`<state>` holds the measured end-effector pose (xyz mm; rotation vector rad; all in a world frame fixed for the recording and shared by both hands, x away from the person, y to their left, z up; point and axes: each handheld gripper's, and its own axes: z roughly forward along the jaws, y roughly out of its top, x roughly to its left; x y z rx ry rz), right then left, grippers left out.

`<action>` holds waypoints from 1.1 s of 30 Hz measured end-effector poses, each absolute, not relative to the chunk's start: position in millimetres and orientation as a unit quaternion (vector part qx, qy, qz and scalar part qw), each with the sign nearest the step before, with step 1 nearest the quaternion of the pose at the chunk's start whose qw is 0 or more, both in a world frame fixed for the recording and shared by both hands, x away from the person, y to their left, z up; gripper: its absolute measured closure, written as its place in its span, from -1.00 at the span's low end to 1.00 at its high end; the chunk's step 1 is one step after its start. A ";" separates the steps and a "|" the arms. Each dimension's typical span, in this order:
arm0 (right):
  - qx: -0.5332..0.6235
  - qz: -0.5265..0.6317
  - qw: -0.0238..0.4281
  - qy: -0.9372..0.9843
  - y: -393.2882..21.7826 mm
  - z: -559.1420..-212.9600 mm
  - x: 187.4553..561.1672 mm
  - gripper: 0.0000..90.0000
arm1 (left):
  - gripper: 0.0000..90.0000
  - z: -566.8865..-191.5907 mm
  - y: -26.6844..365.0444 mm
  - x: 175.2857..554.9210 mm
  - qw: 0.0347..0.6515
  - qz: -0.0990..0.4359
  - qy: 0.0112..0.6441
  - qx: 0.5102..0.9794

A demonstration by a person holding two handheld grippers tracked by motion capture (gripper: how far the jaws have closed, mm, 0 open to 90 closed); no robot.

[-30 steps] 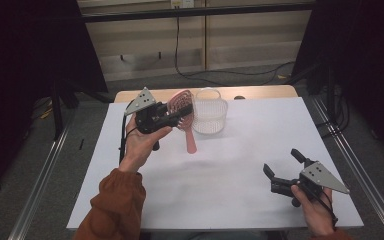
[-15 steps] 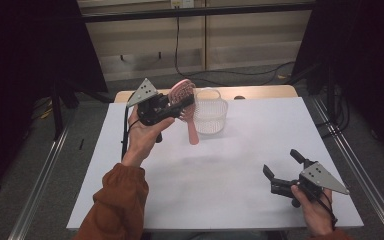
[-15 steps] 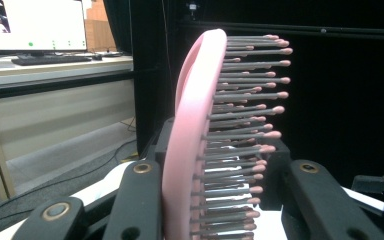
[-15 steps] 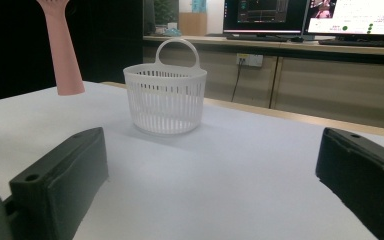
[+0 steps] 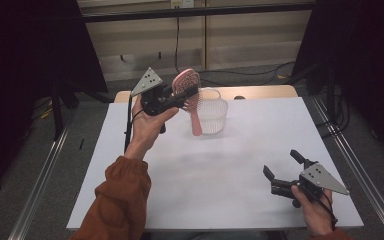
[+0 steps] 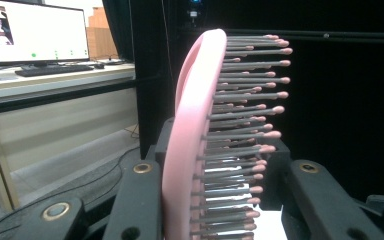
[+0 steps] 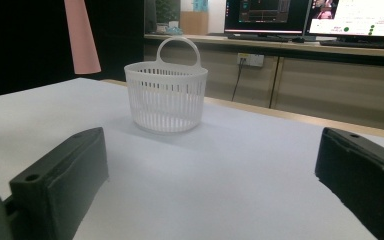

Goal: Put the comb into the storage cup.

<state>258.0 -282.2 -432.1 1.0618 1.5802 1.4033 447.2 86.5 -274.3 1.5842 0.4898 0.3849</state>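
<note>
- Your left claw (image 5: 184, 95) clamps the brush (image 5: 189, 96) by its head, lifted clear of the tabletop (image 5: 195, 175)
- Basket (image 5: 214, 111) sits at brush's 4 o'clock, empty; drop-in remains
- Right claw (image 5: 284, 167) gapes, holding nothing

Worktop (image 5: 240, 165): white surface, pale wooden strip along its far edge, standing on a grey floor (image 5: 60, 180). Metal rails (image 5: 40, 190) run along the floor at left and right. Black curtains (image 5: 25, 45) close off both sides. Far wall (image 5: 240, 47): light panelling, a dark cable (image 5: 176, 35) hanging down it, a black bar across the top. A long desk (image 7: 290, 47) carries lit monitors (image 7: 265, 15) and what appears to be a keyboard (image 6: 55, 69). Lighting even, somewhat dim.
</note>
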 end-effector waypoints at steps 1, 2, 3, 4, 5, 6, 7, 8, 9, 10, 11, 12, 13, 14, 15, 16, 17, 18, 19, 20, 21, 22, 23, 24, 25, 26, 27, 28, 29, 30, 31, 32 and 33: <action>0.416 0.549 0.378 0.619 -282.2 -432.1 258.0 -1.00 | 0.43 -273.3 85.2 447.7 0.659 0.172 0.216 0.700; 0.415 0.549 0.377 0.619 -282.2 -432.3 258.1 -1.00 | 0.43 -272.3 84.2 448.6 0.660 0.172 0.215 0.699; 0.415 0.549 0.374 0.621 -282.1 -432.5 258.2 -1.00 | 0.43 -270.9 83.2 449.4 0.661 0.170 0.216 0.698; 0.416 0.546 0.376 0.622 -281.9 -432.8 258.2 -1.00 | 0.43 -269.6 82.6 450.3 0.661 0.172 0.215 0.698; 0.414 0.546 0.377 0.623 -281.7 -432.8 258.0 -1.00 | 0.43 -268.4 81.7 451.0 0.662 0.174 0.215 0.697; 0.412 0.546 0.377 0.624 -281.5 -432.6 257.8 -1.00 | 0.43 -267.1 81.0 451.7 0.662 0.177 0.214 0.697; 0.412 0.548 0.377 0.623 -281.4 -432.5 257.6 -1.00 | 0.43 -265.9 80.0 452.0 0.662 0.178 0.214 0.696; 0.411 0.548 0.377 0.624 -281.4 -432.6 257.6 -1.00 | 0.43 -264.7 79.3 452.8 0.663 0.178 0.212 0.696; 0.412 0.547 0.376 0.624 -281.5 -432.7 257.6 -1.00 | 0.43 -263.7 78.5 453.4 0.664 0.179 0.215 0.694; 0.413 0.547 0.376 0.624 -281.6 -432.8 257.8 -1.00 | 0.43 -262.7 77.5 454.3 0.664 0.178 0.213 0.694; 0.413 0.547 0.375 0.624 -281.7 -432.9 257.9 -1.00 | 0.43 -261.6 76.8 455.3 0.664 0.180 0.213 0.694; 0.413 0.546 0.376 0.625 -281.8 -432.9 258.0 -1.00 | 0.43 -260.6 76.1 456.3 0.665 0.181 0.214 0.692; 0.413 0.546 0.375 0.625 -281.8 -433.0 257.9 -1.00 | 0.43 -259.8 75.5 457.2 0.665 0.183 0.214 0.692; 0.413 0.547 0.375 0.625 -281.8 -432.9 257.7 -1.00 | 0.43 -259.0 74.2 458.1 0.666 0.185 0.215 0.690; 0.413 0.547 0.375 0.624 -281.8 -432.8 257.6 -1.00 | 0.43 -258.3 73.3 459.1 0.665 0.190 0.212 0.691; 0.413 0.548 0.375 0.624 -281.8 -432.9 257.7 -1.00 | 0.43 -257.8 72.3 460.1 0.665 0.193 0.212 0.690; 0.412 0.547 0.375 0.625 -282.0 -433.1 257.9 -1.00 | 0.43 -257.1 72.0 461.0 0.664 0.197 0.212 0.689; 0.413 0.547 0.373 0.626 -281.8 -433.4 257.9 -1.00 | 0.43 -256.5 71.0 461.8 0.665 0.198 0.212 0.688; 0.413 0.546 0.372 0.627 -281.9 -433.7 257.8 -1.00 | 0.43 -255.8 70.2 462.4 0.664 0.202 0.211 0.689; 0.412 0.546 0.372 0.627 -282.0 -433.7 257.7 -1.00 | 0.43 -255.1 69.4 462.8 0.663 0.206 0.211 0.688; 0.412 0.546 0.372 0.627 -282.1 -433.7 257.7 -1.00 | 0.43 -254.3 69.3 463.7 0.660 0.209 0.209 0.691; 0.411 0.546 0.372 0.628 -282.2 -433.6 257.5 -1.00 | 0.43 -253.7 68.4 464.5 0.661 0.205 0.210 0.690; 0.411 0.546 0.372 0.628 -282.3 -433.6 257.4 -1.00 | 0.43 -253.1 68.2 465.1 0.662 0.206 0.212 0.689; 0.410 0.547 0.372 0.628 -282.1 -433.7 257.5 -1.00 | 0.43 -252.3 68.3 465.9 0.660 0.207 0.211 0.691; 0.411 0.546 0.372 0.628 -281.9 -433.7 257.4 -1.00 | 0.43 -251.9 68.1 466.4 0.662 0.207 0.212 0.689; 0.409 0.547 0.371 0.629 -281.9 -433.7 257.4 -1.00 | 0.43 -252.3 68.6 466.8 0.663 0.205 0.211 0.688; 0.409 0.547 0.372 0.629 -281.7 -433.8 257.4 -1.00 | 0.43 -254.0 68.1 467.2 0.668 0.201 0.214 0.683; 0.409 0.546 0.372 0.629 -281.6 -433.8 257.3 -1.00 | 0.43 -255.9 67.7 468.2 0.665 0.202 0.214 0.686; 0.409 0.545 0.372 0.630 -281.6 -433.9 257.2 -1.00 | 0.43 -257.8 66.0 468.8 0.664 0.203 0.218 0.686; 0.409 0.546 0.372 0.630 -281.4 -434.2 257.3 -1.00 | 0.43 -259.1 65.1 470.2 0.660 0.207 0.217 0.689; 0.410 0.545 0.371 0.630 -281.5 -434.3 257.3 -1.00 | 0.43 -259.8 64.2 471.5 0.660 0.205 0.219 0.689; 0.409 0.546 0.371 0.631 -281.6 -434.3 257.3 -1.00 | 0.43 -260.0 63.6 472.6 0.662 0.205 0.220 0.687; 0.408 0.546 0.372 0.630 -281.6 -434.3 257.2 -1.00 | 0.43 -259.8 63.3 473.3 0.662 0.206 0.220 0.686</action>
